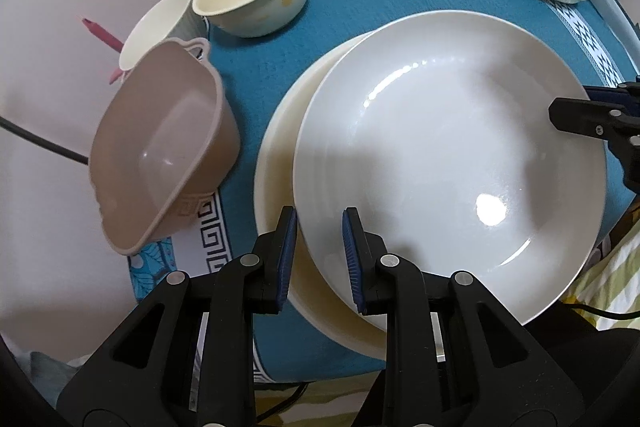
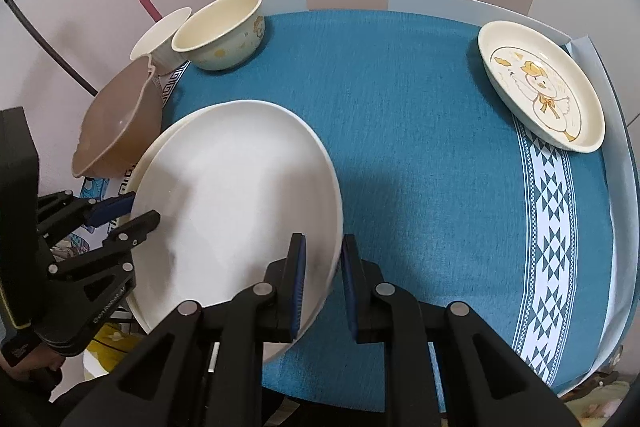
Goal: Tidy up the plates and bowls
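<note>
Two grippers pinch opposite edges of the large white plate (image 1: 448, 155): the left gripper (image 1: 319, 251) clamps its near rim and the right gripper (image 2: 323, 279) its right rim, both narrowly closed on it. It sits over a cream plate (image 1: 280, 155) on the blue tablecloth (image 2: 400, 107), beside the tan bowl (image 1: 160, 147).

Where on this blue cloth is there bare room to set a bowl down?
The widest bare patch of the blue tablecloth lies between the large white plate and the oval duck-print dish. The left edge is crowded: brown plastic bowl, cream ceramic bowl, small white cup.
</note>
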Available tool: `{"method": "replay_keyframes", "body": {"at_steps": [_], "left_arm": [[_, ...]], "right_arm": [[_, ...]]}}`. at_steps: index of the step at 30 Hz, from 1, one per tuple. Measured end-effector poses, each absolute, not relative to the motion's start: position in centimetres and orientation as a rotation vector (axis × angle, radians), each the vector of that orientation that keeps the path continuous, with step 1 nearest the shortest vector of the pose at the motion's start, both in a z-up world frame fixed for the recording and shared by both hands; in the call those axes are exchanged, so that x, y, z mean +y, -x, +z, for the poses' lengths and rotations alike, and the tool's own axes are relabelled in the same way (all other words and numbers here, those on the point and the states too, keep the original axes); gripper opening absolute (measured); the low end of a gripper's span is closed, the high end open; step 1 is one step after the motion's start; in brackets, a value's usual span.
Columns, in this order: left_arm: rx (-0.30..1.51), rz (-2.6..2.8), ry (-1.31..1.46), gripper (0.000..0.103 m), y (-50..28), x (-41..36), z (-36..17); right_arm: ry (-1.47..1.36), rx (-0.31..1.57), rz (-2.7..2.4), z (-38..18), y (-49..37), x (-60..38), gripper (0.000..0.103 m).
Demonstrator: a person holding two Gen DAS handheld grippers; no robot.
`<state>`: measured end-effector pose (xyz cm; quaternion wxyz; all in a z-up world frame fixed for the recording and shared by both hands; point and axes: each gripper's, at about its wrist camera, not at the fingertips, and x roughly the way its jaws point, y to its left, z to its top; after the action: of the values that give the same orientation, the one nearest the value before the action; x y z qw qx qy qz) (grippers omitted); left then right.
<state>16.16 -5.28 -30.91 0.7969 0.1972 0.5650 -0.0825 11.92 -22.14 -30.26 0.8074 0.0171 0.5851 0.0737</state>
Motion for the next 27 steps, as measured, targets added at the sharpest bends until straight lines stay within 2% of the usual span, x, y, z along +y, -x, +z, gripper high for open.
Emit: {"method": "replay_keyframes", "body": {"at_steps": [27], "left_arm": [[1.186,-0.196,-0.377,0.021,-15.4,-3.9,-29.0]], "right_arm": [[0.009,1.203,0.131,-29.5,-11.3,-20.6,0.016]]}}
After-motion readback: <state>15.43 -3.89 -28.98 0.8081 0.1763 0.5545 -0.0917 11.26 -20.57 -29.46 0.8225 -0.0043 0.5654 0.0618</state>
